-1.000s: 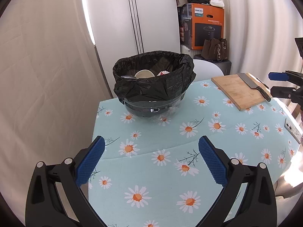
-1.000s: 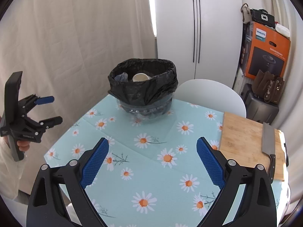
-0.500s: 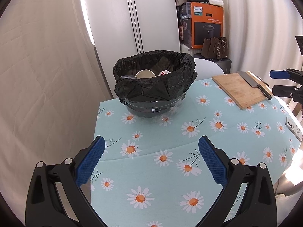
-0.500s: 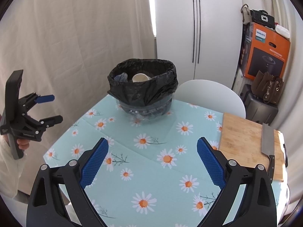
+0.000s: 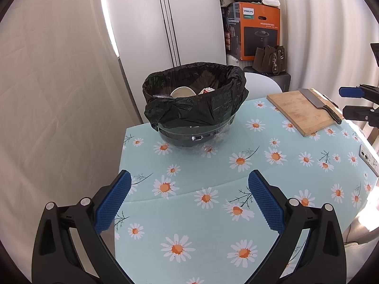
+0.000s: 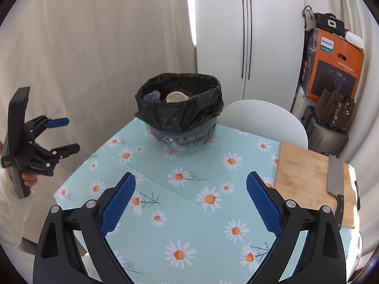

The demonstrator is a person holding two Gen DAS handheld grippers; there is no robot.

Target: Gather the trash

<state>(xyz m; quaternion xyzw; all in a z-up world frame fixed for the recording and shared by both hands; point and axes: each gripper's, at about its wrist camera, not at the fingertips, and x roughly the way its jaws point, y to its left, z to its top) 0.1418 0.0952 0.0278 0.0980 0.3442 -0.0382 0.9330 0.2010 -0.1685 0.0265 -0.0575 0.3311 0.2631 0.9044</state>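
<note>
I hold the left gripper (image 5: 189, 197) and right gripper (image 6: 190, 197) spread wide, both empty, above the tabletop (image 5: 213, 177). Bagged bin (image 6: 179, 108), 12 o'clock, holds the trash; I judge nothing left, so retreat level.

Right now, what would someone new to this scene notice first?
Probably the black trash bag lining a clear bowl at the far side of the daisy tablecloth, with a paper cup inside. Next, the cleaver on the wooden cutting board to the right. Both grippers hover open and empty over the table.
</note>
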